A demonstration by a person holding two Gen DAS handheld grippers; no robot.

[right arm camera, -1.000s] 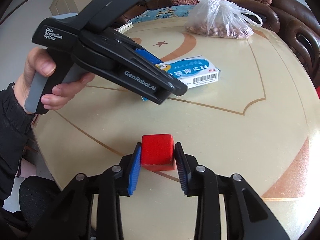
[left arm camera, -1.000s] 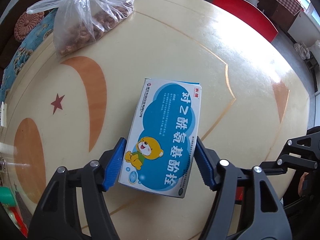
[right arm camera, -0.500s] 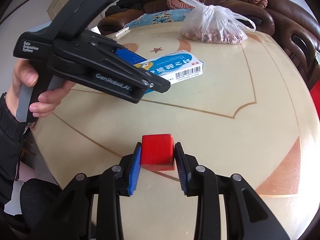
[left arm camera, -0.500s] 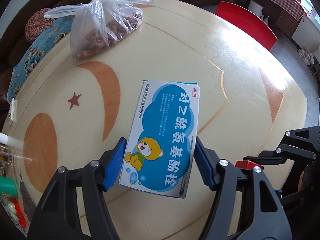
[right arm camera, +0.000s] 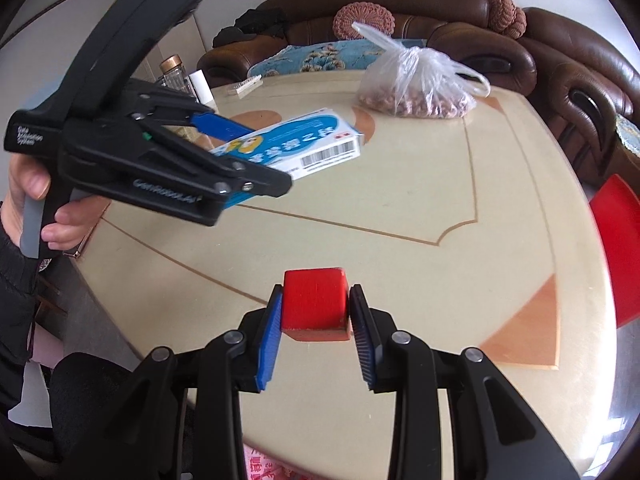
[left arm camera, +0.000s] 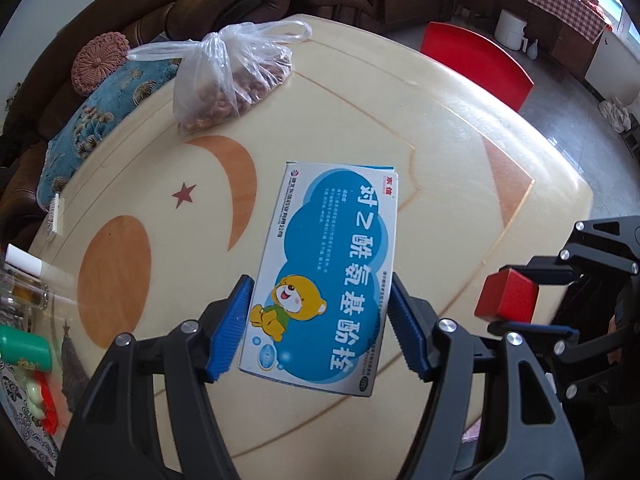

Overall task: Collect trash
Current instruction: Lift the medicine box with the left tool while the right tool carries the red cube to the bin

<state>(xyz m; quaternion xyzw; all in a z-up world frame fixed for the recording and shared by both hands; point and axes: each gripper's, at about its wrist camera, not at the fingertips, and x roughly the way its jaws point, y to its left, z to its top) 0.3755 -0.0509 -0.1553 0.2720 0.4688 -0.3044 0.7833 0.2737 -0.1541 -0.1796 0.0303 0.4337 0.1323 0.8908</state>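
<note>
**Both grippers loaded above the table**

The left gripper (left arm camera: 320,324) has its 2 blue pads pressed against the long sides of a blue and white box (left arm camera: 328,272), the one with the yellow cartoon bear on its face. From the right wrist view the box (right arm camera: 308,144) hangs clear of the table (right arm camera: 440,200), tilted, its barcode end pointing toward the far side, with a bare hand (right arm camera: 36,200) wrapped round the gripper's handle.

Over on the right, the right gripper (right arm camera: 316,320) is clamped on a red block (right arm camera: 314,300), pads tight on both side faces. In the left wrist view that block (left arm camera: 506,296) shows at the right edge, pinched between black fingers, lifted over the table rim.

Behind all this, a knotted clear plastic bag (right arm camera: 416,88) filled with brownish bits sits on the far part of the table, well apart from both grippers. A brown sofa (right arm camera: 540,52) curves round behind it.
</note>
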